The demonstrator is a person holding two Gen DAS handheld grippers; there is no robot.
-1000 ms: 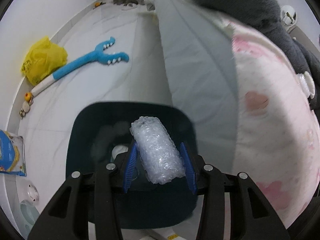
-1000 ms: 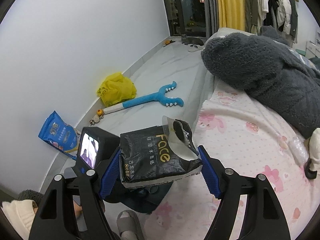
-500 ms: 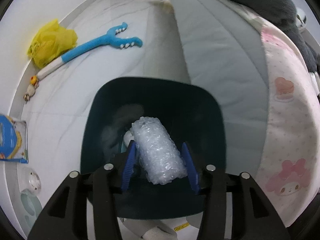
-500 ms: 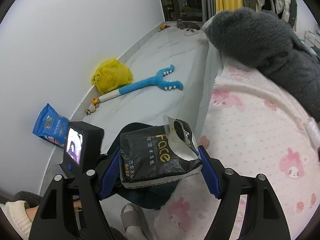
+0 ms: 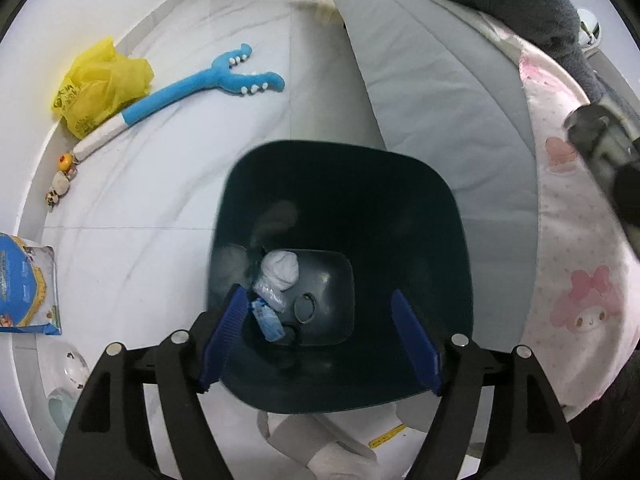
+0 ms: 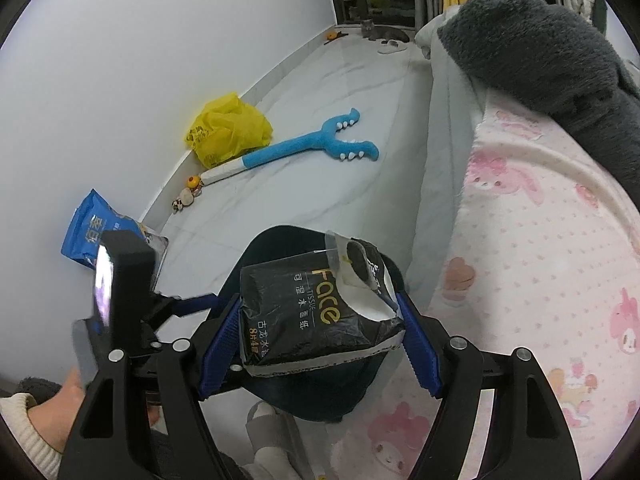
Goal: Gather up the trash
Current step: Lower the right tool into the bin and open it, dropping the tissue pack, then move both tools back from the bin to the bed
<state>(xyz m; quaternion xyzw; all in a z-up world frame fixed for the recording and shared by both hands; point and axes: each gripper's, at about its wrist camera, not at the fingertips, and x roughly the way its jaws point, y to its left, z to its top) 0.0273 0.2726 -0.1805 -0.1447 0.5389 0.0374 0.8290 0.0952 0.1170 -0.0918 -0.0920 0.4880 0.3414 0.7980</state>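
Above the dark teal trash bin [image 5: 340, 184], the left claw [image 5: 320, 336] hangs with its blue pads spread apart and nothing between them; its jaws have just been opening. On the bin's floor lie a white wad [image 5: 280, 270] and a small blue wrapper [image 5: 268, 318]. Beside it, the right claw [image 6: 320, 334] is clamped on a torn black tissue pack [image 6: 316, 312], held near the bin's rim on the side of the bed [image 6: 532, 240]. The step in hand appears to be dropping this pack. To do it well, the left claw should probably clear the mouth first; the right should carry the pack over the middle of the opening, pointing steeply down, before spreading its pads, since the light, floppy pack could catch on the rim. The yellow plastic bag [image 6: 228, 130] by the wall may be a later pickup.
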